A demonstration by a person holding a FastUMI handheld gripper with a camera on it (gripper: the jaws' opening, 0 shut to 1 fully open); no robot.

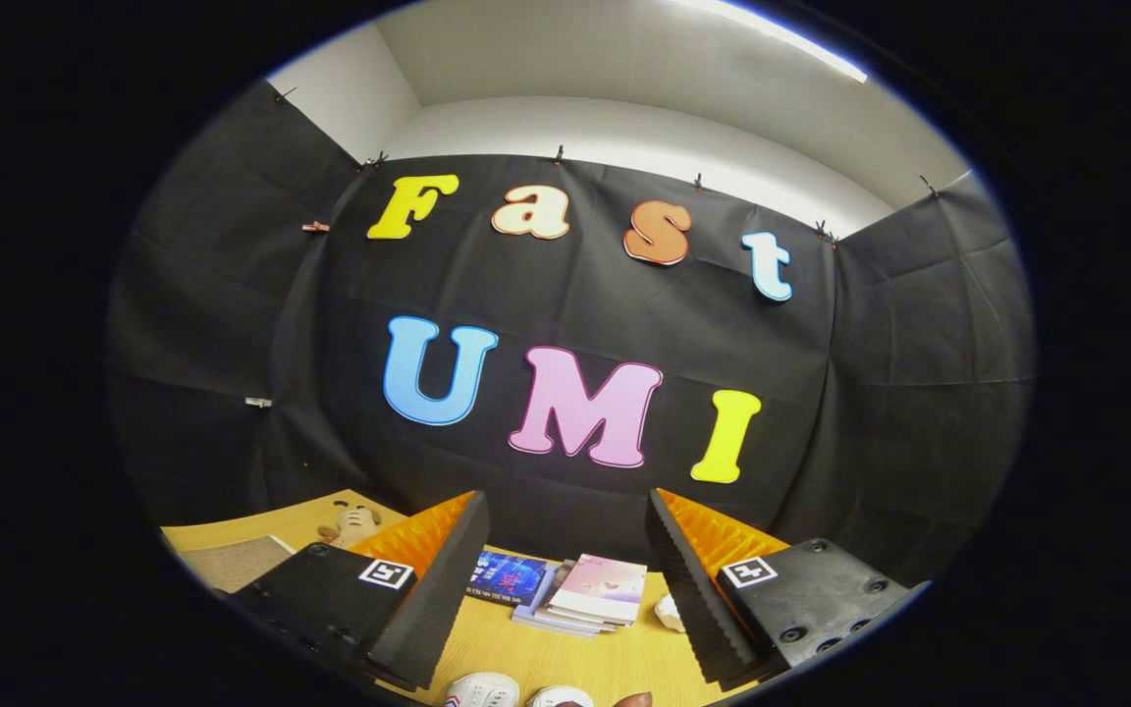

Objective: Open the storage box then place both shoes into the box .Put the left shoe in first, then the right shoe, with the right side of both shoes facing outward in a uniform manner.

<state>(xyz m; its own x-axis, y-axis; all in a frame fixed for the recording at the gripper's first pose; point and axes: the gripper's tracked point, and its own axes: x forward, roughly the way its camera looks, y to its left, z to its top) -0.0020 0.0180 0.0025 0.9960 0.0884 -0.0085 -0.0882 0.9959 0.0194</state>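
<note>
Gripper: the gripper was held high over the table, its two fingers spread wide apart with nothing between them.
Fingers: the left finger and the right finger rose at either side of the books, touching nothing; each carried a small square marker on its base.
Table: a wooden table ran below the fingers to the black cloth wall behind it.
Shoes: two white shoes lay side by side low in the gap between the fingers, close to the gripper. Only their tips showed, the left one with red and blue stripes on its side, the right one just beside it. Which way they faced could not be told.
Hand: a fingertip showed just right of the shoes.
Books: a stack of books sat on the table beyond the shoes, between the fingers, a pink cover on top; a dark blue book lay against its left side.
White lump: a small white thing rested by the right finger's inner edge, what it was unclear.
Toy: a tan stuffed toy sat on the table beyond the left finger, near the wall.
Mat: a grey mat lay flat on the table left of the toy.
</note>
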